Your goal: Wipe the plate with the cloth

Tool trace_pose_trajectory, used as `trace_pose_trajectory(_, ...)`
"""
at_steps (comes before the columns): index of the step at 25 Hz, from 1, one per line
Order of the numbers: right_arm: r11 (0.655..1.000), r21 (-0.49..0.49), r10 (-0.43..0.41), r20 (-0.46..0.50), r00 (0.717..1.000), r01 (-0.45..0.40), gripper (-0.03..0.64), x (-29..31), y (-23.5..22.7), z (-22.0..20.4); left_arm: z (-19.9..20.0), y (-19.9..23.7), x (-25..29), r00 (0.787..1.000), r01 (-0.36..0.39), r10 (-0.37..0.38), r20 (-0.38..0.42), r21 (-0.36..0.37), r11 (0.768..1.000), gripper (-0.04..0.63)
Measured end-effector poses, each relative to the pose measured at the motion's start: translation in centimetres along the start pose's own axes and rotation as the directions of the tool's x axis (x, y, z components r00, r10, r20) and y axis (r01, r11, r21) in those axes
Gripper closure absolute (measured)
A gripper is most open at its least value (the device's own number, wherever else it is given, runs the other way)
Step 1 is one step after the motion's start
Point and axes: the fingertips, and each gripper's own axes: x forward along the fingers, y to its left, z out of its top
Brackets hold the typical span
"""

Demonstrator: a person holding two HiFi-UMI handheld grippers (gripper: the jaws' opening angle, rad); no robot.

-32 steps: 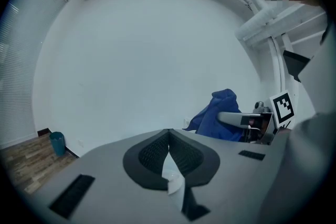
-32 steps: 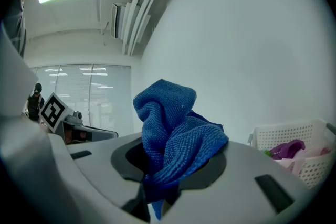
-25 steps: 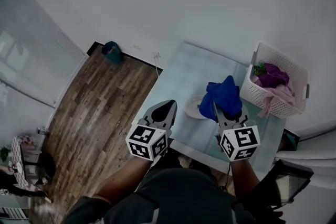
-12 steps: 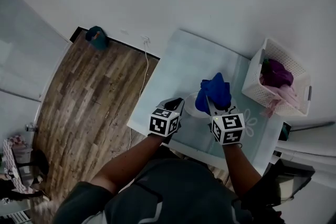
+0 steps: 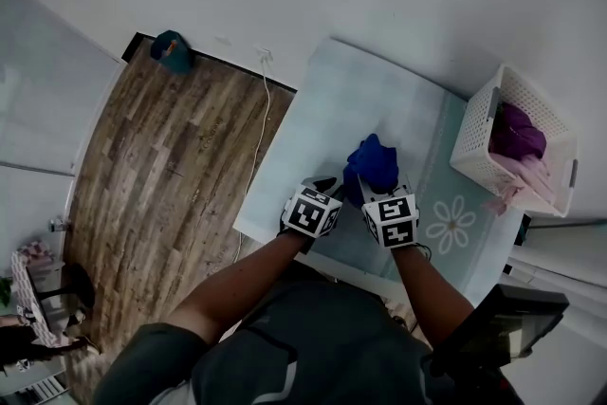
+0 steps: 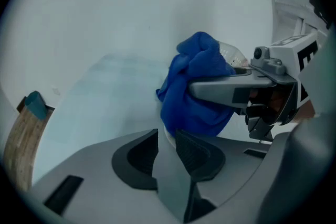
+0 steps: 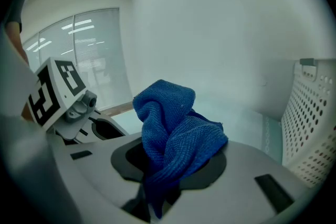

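The left hand-held gripper [image 5: 325, 187] is pinching the rim of the small round white plate [image 6: 166, 136], keeping it steady on the pale blue surface [image 5: 351, 100]. The right hand-held gripper [image 7: 169, 165] is squeezing the fluffy blue cloth [image 7: 176, 134] tight. A moment ago the cloth was hanging above the plate. Now it is sitting right on top of the plate and hiding most of it. I think the wiping is just starting.
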Motion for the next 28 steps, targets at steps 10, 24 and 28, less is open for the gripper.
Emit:
trace_pose_trajectory(10,0.989,-0.131,0.049,-0.14,0.989,-0.067,0.491,2.9,1.9,-3.8,-0.4,-0.5,1.4,0.998,0.036,-0.033,-0.06,0.035,0.999,0.503)
trace_pose_trajectory(24,0.993,-0.109,-0.071,-0.183,0.981,0.051,0.491,-0.8,-4.7,-6.8,-0.6,-0.5,1.4,0.998,0.008,-0.007,-0.057,0.024,1.0,0.503)
trace_pose_trajectory(28,0.987,-0.126,-0.125,-0.183,0.975,0.103,0.491,-2.7,-6.5,-7.5,-0.7,-0.5,1.4,0.998,0.009,-0.009,-0.057,0.011,1.0,0.503)
